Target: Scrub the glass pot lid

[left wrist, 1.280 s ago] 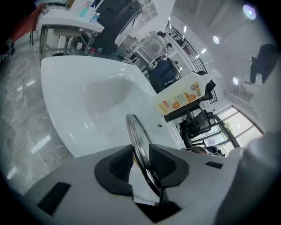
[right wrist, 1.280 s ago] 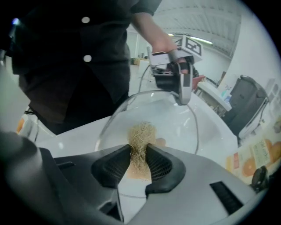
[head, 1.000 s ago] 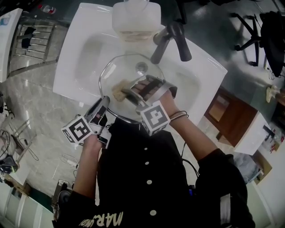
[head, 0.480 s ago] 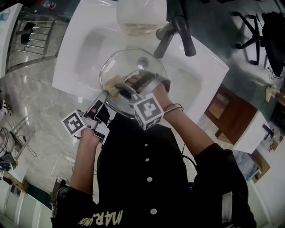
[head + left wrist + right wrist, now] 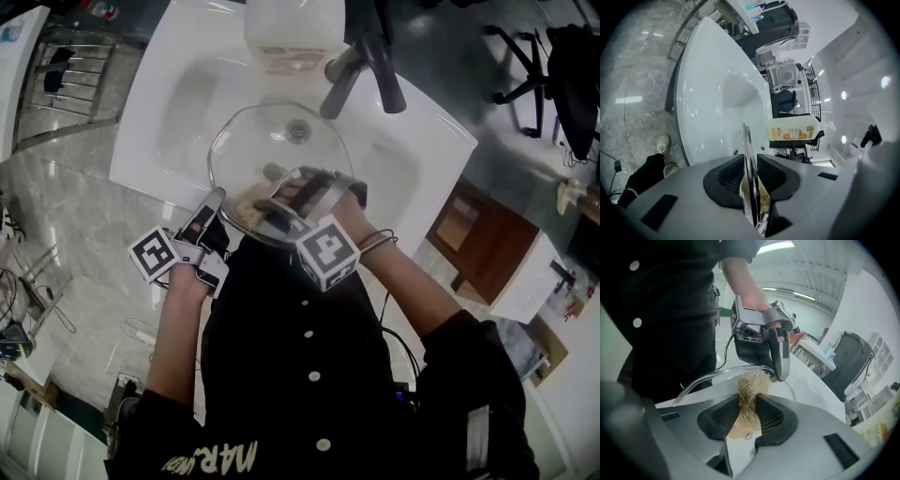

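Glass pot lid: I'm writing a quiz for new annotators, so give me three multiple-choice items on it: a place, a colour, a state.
1. Where is the glass pot lid? A on a stove; B over the white sink; C on the floor.
2. What colour is the scrubber in the right gripper? A blue; B tan; C red.
3. What holds the lid's rim? A nothing; B a bare hand; C the left gripper's jaws.
Key: B, the head view shows the sink under it; B, tan fibres sit between that gripper's jaws; C, its jaws, which have just been closing, clamp the rim edge-on.
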A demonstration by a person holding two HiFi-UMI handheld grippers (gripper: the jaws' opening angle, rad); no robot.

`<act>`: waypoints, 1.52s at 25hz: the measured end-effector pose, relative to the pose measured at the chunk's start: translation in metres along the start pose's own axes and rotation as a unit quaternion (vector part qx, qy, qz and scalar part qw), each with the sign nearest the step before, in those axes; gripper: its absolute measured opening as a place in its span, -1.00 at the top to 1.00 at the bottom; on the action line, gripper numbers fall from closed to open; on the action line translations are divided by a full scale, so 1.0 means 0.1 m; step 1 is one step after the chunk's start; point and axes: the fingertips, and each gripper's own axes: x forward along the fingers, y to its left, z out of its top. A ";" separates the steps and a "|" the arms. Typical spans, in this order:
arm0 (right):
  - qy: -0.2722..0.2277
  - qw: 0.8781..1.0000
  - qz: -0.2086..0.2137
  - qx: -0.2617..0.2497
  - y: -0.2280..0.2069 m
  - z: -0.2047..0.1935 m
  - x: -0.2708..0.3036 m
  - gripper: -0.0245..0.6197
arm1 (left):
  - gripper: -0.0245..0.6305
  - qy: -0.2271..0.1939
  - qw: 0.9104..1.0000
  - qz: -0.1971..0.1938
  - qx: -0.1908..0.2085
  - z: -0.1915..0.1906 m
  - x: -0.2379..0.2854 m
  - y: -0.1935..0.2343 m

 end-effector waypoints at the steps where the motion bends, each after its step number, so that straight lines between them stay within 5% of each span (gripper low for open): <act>1: -0.003 1.000 0.007 -0.003 0.04 0.01 -0.03 0.53 | 0.62 0.001 1.000 0.000 -0.003 0.00 0.00 0.01; 17: 0.001 0.993 0.110 -0.047 0.62 -0.16 -0.41 0.53 | 0.63 -0.011 0.999 -0.005 -0.033 0.03 -0.02 0.05; 22: 0.018 0.996 0.087 -0.020 0.58 -0.18 -0.39 0.52 | 0.61 -0.007 1.000 0.002 0.016 0.03 0.00 0.00; 26: 0.041 0.996 -0.005 0.084 0.38 -0.36 -0.50 0.52 | 0.48 -0.023 0.995 0.083 0.049 0.10 -0.14 0.05; 29: 0.012 0.973 -0.091 0.210 0.11 -0.50 -0.79 0.52 | 0.49 -0.065 0.982 0.130 0.123 0.29 -0.32 -0.02; 33: -0.024 0.918 -0.218 0.332 -0.28 -0.70 -1.35 0.52 | 0.75 -0.104 0.953 0.125 0.255 0.40 -0.46 -0.44; 38: -0.100 0.844 -0.336 0.407 -0.59 -0.70 -2.11 0.52 | 0.84 -0.094 0.900 0.123 0.407 0.24 -0.48 -0.94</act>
